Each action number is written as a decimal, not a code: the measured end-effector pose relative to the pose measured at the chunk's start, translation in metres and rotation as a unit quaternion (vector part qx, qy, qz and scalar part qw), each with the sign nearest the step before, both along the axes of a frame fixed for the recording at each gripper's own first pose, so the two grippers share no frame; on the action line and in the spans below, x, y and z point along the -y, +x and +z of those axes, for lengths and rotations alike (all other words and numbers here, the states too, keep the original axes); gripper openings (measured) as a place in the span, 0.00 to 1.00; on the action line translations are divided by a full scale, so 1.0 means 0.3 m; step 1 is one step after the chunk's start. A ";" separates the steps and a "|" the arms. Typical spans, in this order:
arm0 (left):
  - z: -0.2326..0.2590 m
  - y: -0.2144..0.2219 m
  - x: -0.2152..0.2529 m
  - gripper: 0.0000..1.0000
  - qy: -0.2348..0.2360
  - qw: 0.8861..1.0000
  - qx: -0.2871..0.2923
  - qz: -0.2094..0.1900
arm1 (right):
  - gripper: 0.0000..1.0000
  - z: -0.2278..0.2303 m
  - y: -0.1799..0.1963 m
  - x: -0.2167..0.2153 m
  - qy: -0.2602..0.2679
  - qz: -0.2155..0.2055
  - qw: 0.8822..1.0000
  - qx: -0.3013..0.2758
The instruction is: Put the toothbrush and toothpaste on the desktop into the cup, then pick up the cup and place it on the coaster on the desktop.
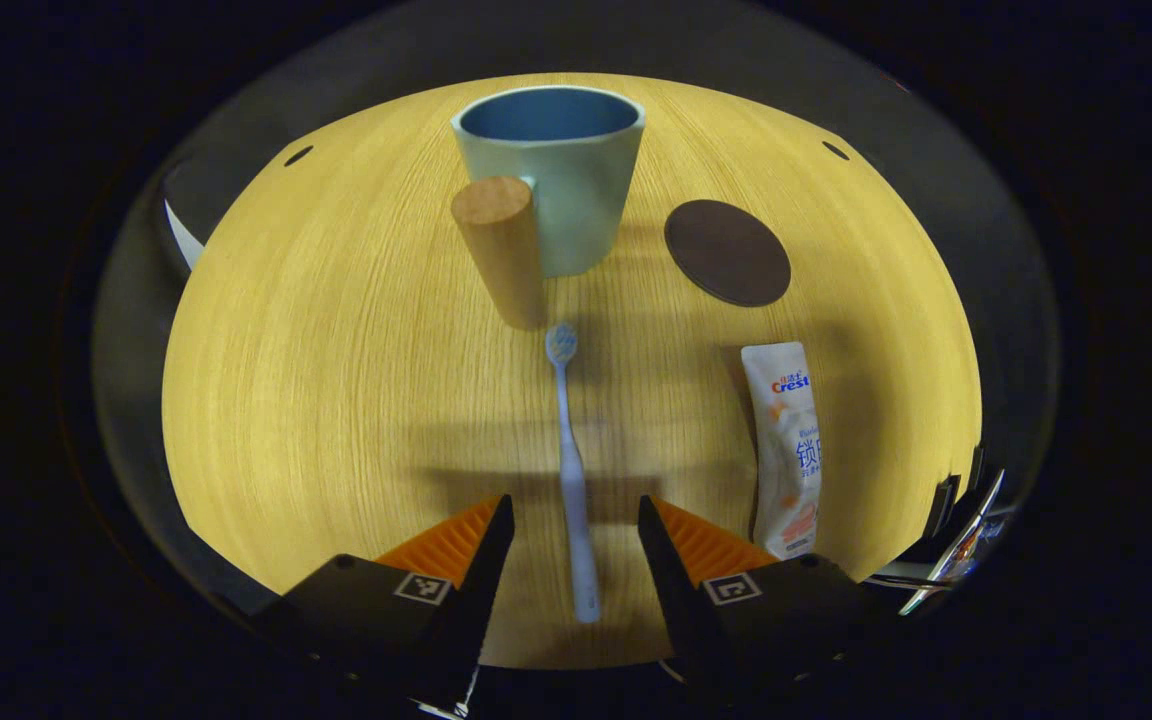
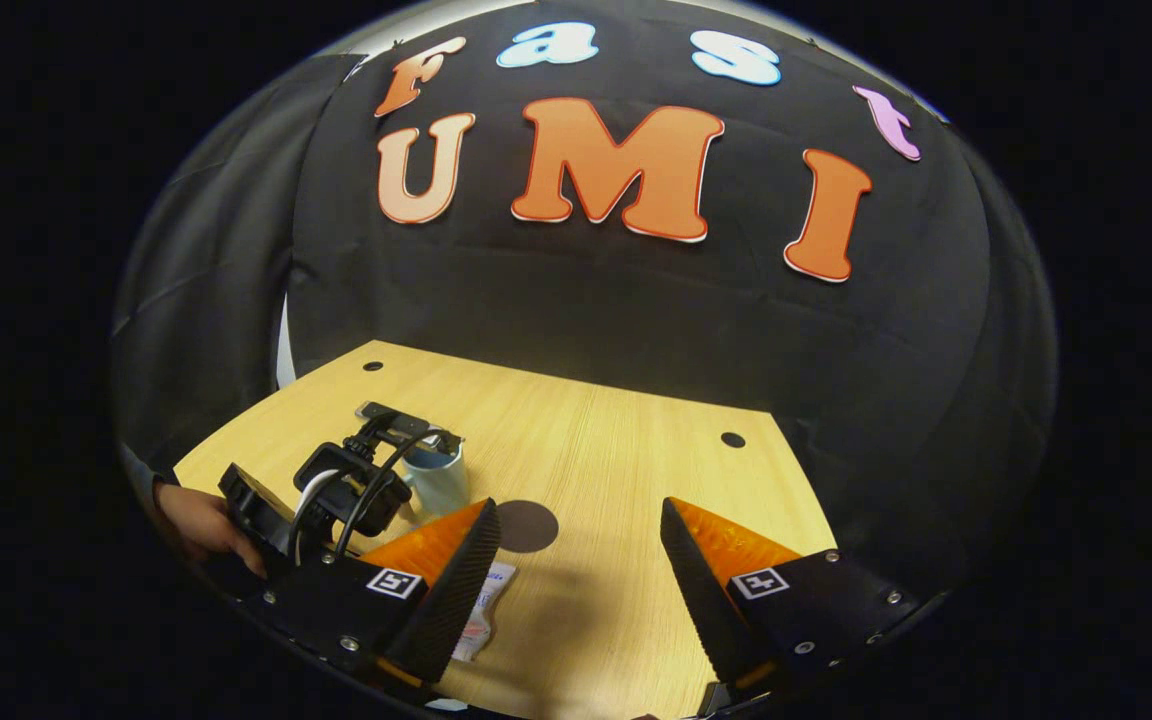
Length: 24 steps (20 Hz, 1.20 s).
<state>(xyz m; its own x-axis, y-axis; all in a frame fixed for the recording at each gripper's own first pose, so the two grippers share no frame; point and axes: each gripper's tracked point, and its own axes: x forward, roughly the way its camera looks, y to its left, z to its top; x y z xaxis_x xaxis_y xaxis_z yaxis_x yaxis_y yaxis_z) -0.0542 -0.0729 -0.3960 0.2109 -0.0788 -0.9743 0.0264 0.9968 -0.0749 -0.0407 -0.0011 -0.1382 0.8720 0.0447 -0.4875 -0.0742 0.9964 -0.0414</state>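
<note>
Left gripper lined up over the toothbrush, nothing picked up yet

Left gripper view: left gripper (image 1: 576, 520) is spread wide and empty, the blue toothbrush (image 1: 572, 470) lying between its fingers, long axis pointing straight at the cup (image 1: 561, 175), toothpaste tube (image 1: 786, 450) off to the side below the coaster (image 1: 727, 251). Right gripper view: right gripper (image 2: 581, 525) also wide open and empty, hanging nearer the coaster than the cup, so I'd say the left one's closer for the brush

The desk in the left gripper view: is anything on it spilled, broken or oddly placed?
Nothing stands out. The cup stands upright and looks empty, the toothbrush and toothpaste lie flat on the desk, and the coaster is bare. No spill or damage shows.
</note>
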 end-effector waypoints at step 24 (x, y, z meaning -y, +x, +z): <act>0.196 0.019 -0.096 0.06 -0.014 0.994 0.101 -0.047 | 0.86 -0.553 -0.042 -0.211 0.042 0.086 0.968 -0.234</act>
